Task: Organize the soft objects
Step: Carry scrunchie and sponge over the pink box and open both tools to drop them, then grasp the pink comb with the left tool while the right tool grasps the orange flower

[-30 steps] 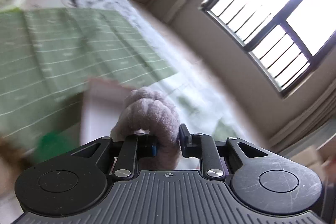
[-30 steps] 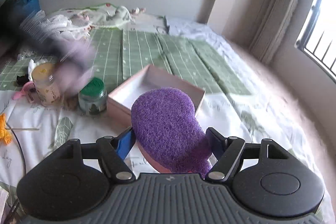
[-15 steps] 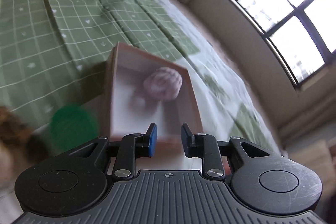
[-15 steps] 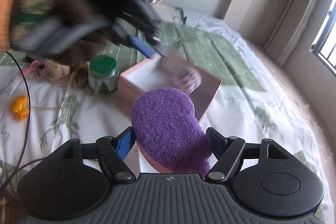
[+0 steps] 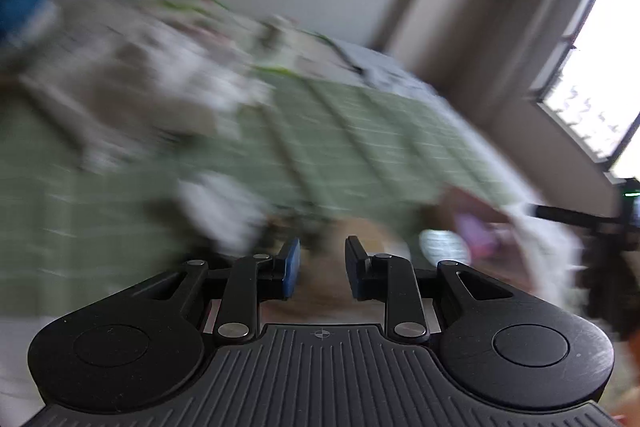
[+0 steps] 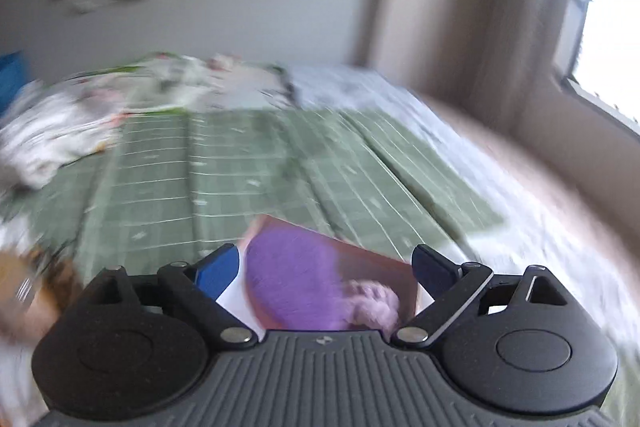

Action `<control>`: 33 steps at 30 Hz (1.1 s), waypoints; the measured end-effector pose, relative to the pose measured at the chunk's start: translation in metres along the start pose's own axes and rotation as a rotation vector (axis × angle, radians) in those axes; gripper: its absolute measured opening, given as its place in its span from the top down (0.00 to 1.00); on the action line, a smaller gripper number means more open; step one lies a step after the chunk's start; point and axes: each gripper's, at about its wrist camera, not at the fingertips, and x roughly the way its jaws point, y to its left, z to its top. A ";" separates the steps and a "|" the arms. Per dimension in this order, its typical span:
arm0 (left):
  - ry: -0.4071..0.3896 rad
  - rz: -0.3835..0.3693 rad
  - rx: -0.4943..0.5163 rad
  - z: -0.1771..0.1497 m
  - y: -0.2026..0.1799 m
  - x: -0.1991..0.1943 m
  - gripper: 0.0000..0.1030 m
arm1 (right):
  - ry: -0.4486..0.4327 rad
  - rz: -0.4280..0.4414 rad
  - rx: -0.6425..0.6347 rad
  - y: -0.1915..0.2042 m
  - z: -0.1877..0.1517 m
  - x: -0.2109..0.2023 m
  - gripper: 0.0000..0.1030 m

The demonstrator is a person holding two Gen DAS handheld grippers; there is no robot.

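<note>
Two soft pieces in pink box (image 6: pixel 372 259), purple sponge (image 6: pixel 296 287), fuzzy ball (image 6: pixel 376 301), both hand-held grippers apart, empty

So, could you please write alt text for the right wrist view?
The right gripper, jaws wide apart, sits over a pink box holding a purple sponge and a paler fuzzy ball. Behind lies a bed with a green checked blanket, motion-blurred.
</note>
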 end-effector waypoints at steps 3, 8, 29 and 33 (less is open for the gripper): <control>-0.009 0.124 0.024 -0.006 0.031 -0.015 0.73 | 0.031 0.012 -0.039 0.016 -0.023 -0.015 0.09; -0.024 0.106 -0.114 -0.014 0.072 -0.035 0.73 | 0.083 0.153 -0.219 0.067 -0.086 -0.063 0.09; 0.271 0.082 0.154 -0.045 0.018 0.151 0.73 | 0.270 0.567 -0.333 0.209 -0.176 -0.119 0.11; 0.257 0.052 0.144 -0.046 0.024 0.147 0.75 | 0.308 0.596 -0.242 0.215 -0.183 -0.110 0.11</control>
